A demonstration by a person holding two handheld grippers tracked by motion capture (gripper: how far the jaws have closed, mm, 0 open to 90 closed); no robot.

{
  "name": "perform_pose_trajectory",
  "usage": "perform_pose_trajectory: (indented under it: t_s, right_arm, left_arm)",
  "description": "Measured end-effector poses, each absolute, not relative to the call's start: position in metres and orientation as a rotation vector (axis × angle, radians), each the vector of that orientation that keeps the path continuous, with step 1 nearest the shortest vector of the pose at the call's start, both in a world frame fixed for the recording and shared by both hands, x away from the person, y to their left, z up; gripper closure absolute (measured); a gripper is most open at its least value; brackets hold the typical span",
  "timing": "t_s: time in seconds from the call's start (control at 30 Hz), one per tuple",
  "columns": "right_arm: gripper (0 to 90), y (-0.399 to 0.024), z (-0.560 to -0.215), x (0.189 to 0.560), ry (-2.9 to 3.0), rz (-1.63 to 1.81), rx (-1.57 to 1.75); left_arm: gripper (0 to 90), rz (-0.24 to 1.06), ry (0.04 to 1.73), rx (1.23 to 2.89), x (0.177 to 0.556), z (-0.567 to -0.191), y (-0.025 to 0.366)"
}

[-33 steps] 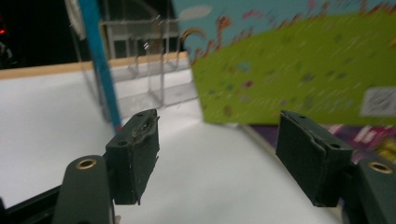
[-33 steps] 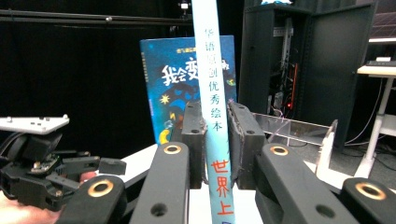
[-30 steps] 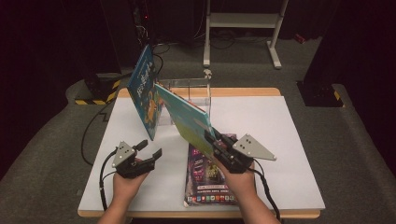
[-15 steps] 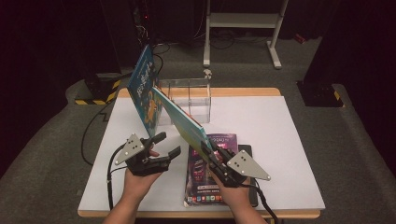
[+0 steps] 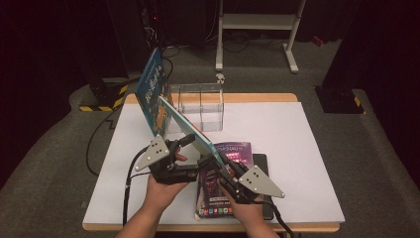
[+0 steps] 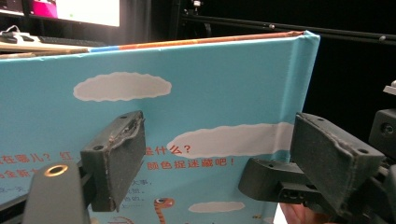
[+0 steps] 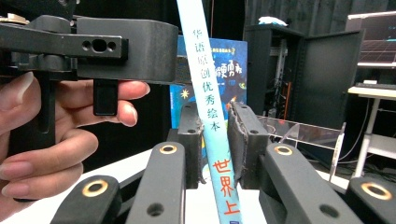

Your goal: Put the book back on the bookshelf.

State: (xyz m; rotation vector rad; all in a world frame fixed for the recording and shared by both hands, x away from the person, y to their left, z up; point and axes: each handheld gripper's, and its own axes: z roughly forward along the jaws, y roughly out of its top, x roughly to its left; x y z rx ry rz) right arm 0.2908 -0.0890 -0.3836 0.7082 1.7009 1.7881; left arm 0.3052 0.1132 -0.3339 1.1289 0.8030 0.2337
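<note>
A thin light-blue picture book (image 5: 185, 126) slants up off the table, spine downward. My right gripper (image 5: 214, 159) is shut on the book's lower end; in the right gripper view both pads (image 7: 243, 140) clamp the book's spine (image 7: 210, 112). My left gripper (image 5: 190, 157) hovers beside the book's left face, its jaws wide apart and just opened further. In the left gripper view the book's cover (image 6: 201, 93) lies beyond the left gripper (image 6: 215, 135), with neither pad (image 6: 121, 154) pressing on it.
A darker blue book (image 5: 150, 89) stands leaning at the left end of a clear acrylic holder (image 5: 200, 104) near the table's far edge. A purple book (image 5: 218, 186) lies flat on a dark slab (image 5: 261, 162) under my right hand. White table (image 5: 297, 148) spreads to the right.
My left gripper has risen and moved right, up to the slanted book, with its jaws spreading. My right gripper has drawn back slightly toward the person, still clamped on the book.
</note>
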Motion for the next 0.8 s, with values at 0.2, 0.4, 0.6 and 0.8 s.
perform_pose_trajectory:
  t_s: [0.2, 0.4, 0.6, 0.8]
  right_arm:
    - [74.7, -0.087, -0.385, 0.289, 1.710, 1.792, 0.698]
    - [72.8, -0.084, -0.387, 0.288, 1.720, 1.816, 0.682]
    - [68.5, -0.073, -0.389, 0.281, 1.772, 1.785, 0.606]
    - [67.1, -0.069, -0.390, 0.279, 1.781, 1.803, 0.608]
  left_arm:
    - [16.2, 0.200, 0.800, 1.131, 0.301, -0.332, 0.116]
    - [13.1, 0.238, 0.813, 1.145, 0.298, -0.332, 0.113]
    - [13.9, 0.262, 0.803, 1.169, 0.295, -0.333, 0.113]
    - [15.0, 0.300, 0.815, 1.182, 0.291, -0.334, 0.115]
